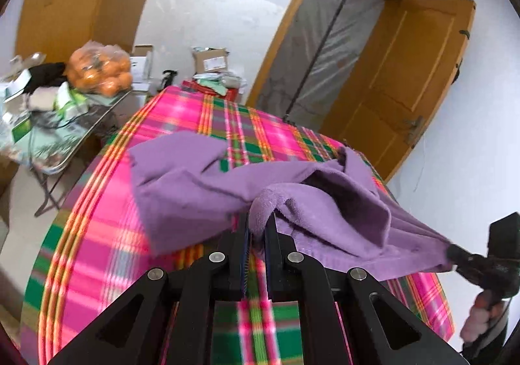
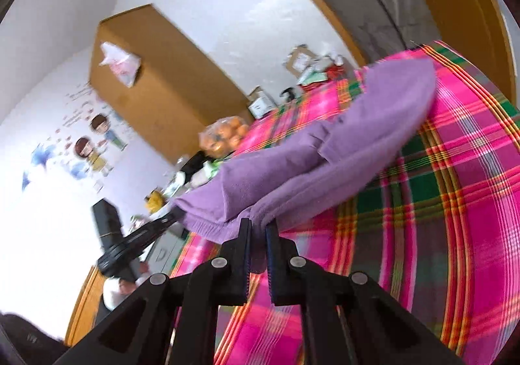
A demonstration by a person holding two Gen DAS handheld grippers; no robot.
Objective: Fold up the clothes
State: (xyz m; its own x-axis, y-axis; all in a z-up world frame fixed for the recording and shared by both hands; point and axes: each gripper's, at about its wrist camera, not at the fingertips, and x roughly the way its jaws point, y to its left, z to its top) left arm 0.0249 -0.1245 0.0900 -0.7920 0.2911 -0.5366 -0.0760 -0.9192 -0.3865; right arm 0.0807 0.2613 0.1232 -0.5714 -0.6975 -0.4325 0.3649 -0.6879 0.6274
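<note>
Both tongs, left (image 1: 258,228) and right (image 2: 258,228), clamp the purple garment (image 1: 201,183) at its near edge, lifting it taut above the plaid bench (image 1: 97,235), likely for a fold.

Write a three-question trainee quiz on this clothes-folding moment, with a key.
1. True or false: the left hand-held gripper is shut on the purple garment.
2. What covers the table: A) plain white sheet B) pink and green plaid cloth C) bare wood?
3. Fill in: the right hand-held gripper grips the garment's ____ edge, near or far from the cameras?

Key: 1 true; 2 B; 3 near.
</note>
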